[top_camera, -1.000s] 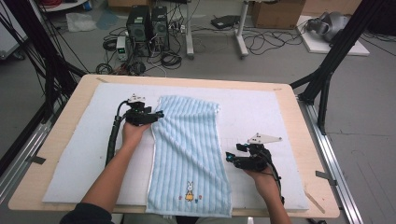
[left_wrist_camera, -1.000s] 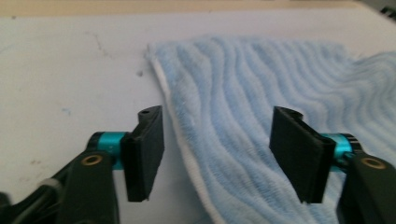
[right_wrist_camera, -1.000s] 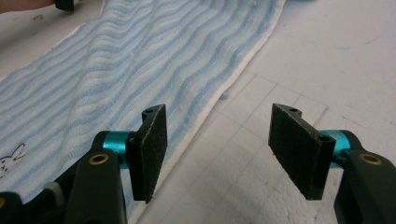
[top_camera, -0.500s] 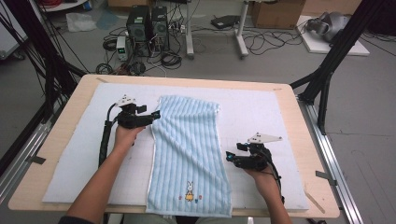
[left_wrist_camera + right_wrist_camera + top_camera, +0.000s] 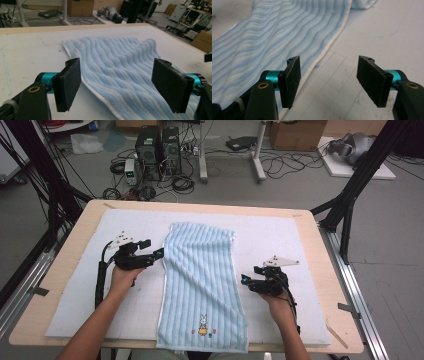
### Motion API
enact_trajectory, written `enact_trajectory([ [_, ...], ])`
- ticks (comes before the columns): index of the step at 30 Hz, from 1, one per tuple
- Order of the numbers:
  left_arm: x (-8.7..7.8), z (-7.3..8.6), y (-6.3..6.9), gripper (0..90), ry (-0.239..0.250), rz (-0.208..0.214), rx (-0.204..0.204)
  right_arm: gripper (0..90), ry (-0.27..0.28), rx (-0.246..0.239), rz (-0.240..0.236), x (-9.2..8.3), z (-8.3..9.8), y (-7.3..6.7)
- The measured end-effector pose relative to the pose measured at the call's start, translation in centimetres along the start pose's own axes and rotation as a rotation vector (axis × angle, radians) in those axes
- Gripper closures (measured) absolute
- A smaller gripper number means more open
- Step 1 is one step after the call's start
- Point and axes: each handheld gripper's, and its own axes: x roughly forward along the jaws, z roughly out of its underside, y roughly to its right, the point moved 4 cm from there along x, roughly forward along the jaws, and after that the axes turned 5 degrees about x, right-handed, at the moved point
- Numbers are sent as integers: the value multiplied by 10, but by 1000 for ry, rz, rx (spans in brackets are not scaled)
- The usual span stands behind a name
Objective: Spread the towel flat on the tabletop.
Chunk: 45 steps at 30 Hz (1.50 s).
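My soft, floppy blue striped terry towel (image 5: 202,285) is light. I'd pinch its white edges. My left gripper (image 5: 156,254) just opened wide, empty; right gripper (image 5: 243,280) open, empty.

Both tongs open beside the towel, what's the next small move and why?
Probably ease the left tongs onto the towel edge and close. Their jaws have just been opening, with nothing pinched; the right tongs are also open at the opposite edge, and the towel lies rumpled.

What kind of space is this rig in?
Likely a robotics lab or data-collection bay: a wooden table inside a black metal frame, computer towers and loose cables on the floor, cardboard boxes behind.
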Motion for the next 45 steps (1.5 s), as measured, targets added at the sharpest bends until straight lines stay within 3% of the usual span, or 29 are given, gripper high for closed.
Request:
enact_trajectory([
  [2,-2,0,1,244,10,-4,7,363,3,0,17,3,-5,2],
  [7,-3,0,0,245,13,-6,7,503,41,14,61,14,-24,10],
  [9,-4,1,0,245,7,-5,10,506,38,25,68,20,-31,13],
  [16,-6,4,0,245,0,-11,5,447,-33,16,128,49,-49,26],
  [24,-6,7,-2,245,-6,-14,-8,468,-139,-16,114,89,-41,22],
  [26,-6,8,-2,246,-12,-15,-10,518,-131,-19,127,90,-40,22],
  [28,-5,9,-3,247,-20,-14,-10,707,-142,-38,157,88,-41,23],
  [30,-5,9,-3,248,-18,-14,-12,845,-151,-54,150,87,-42,25],
  [32,-4,9,-3,251,-14,-12,-15,893,-150,-77,172,88,-43,26],
  [34,-4,9,-3,252,-14,-11,-21,893,-140,-87,216,89,-43,29],
  [37,-4,10,-3,252,-20,-10,-23,892,-111,-30,242,89,-44,34],
  [38,-4,10,-3,253,-20,-8,-22,839,-91,8,223,88,-45,35],
  [39,-4,10,-3,253,-19,-10,-23,751,-45,50,174,88,-47,34],
  [40,-4,9,-3,254,-17,-11,-24,703,-23,59,136,88,-48,32],
  [43,-3,10,-4,255,-19,-11,-27,584,-51,0,81,95,-49,21],
  [45,-3,10,-3,255,-27,-13,-21,585,-91,-18,72,103,-48,15],
])
